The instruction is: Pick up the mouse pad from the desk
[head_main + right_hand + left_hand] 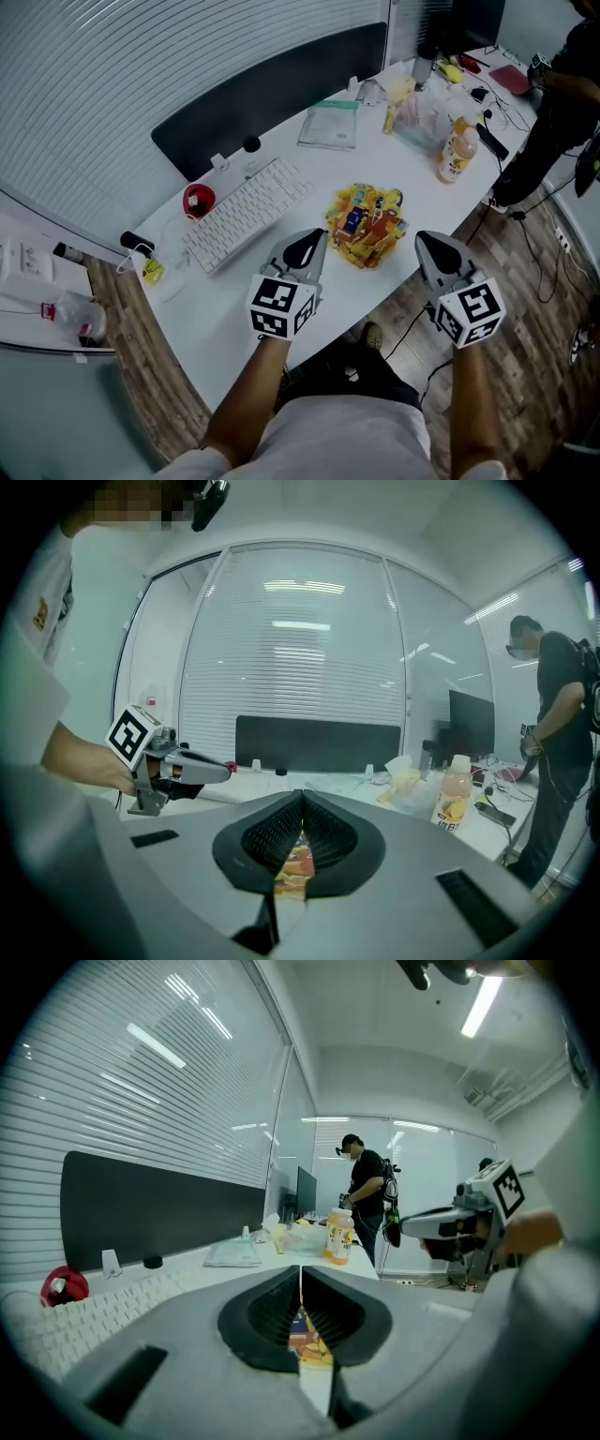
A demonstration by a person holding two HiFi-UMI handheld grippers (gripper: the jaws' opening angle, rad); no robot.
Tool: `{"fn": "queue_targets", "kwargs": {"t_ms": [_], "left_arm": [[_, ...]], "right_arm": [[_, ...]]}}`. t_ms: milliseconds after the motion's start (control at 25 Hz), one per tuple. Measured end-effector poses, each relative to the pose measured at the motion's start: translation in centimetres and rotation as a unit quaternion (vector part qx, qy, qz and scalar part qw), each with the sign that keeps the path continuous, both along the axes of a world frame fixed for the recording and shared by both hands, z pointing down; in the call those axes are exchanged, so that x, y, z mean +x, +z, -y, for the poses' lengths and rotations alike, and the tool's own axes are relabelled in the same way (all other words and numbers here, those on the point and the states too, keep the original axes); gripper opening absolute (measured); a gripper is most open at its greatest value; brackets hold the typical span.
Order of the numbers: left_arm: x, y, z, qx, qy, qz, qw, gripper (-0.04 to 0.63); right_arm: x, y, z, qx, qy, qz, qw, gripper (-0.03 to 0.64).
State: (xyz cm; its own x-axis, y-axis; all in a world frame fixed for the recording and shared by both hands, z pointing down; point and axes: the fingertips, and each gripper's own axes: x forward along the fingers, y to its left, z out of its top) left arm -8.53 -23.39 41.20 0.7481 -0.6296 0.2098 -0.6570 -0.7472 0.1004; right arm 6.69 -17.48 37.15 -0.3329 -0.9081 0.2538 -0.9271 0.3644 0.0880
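Observation:
I cannot pick out a mouse pad for certain on the white desk (234,300). A red mouse (198,200) lies left of a white keyboard (246,212), with a faint pale sheet (171,270) in front of it. My left gripper (305,249) hovers over the desk's near edge, jaws shut and empty, pointing at a heap of yellow snack packets (366,225). My right gripper (432,247) hangs just off the edge to the right, also shut and empty. The heap (309,1340) shows below the left gripper (301,1279), and the heap (296,864) again below the right gripper (302,803).
A dark partition (272,89) runs along the desk's far side. An orange drink bottle (456,153), a clear bag (330,124) and clutter sit toward the far right. A person (553,94) stands at that end. Wooden floor (525,272) lies below the right gripper.

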Motion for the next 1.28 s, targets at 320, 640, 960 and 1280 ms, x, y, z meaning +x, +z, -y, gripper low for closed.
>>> {"fn": "queue_targets", "kwargs": {"t_ms": [320, 640, 960, 1280], "left_arm": [[1.0, 2.5, 2.2, -0.037, -0.023, 0.033, 0.9985, 0.018], [2.1, 5.6, 3.9, -0.101, -0.054, 0.065, 0.9913, 0.074], [3.6, 9.3, 4.3, -0.161, -0.075, 0.107, 0.9782, 0.253], [4.2, 12.0, 4.2, -0.205, -0.088, 0.141, 0.9644, 0.333]], "right_arm": [[2.1, 3.0, 3.9, -0.034, -0.023, -0.007, 0.999, 0.012], [3.8, 6.6, 7.5, -0.086, -0.07, -0.032, 0.993, 0.014], [5.2, 10.5, 9.6, -0.143, -0.124, -0.042, 0.981, 0.116], [5.5, 13.6, 11.2, -0.186, -0.156, -0.065, 0.968, 0.247]]}}
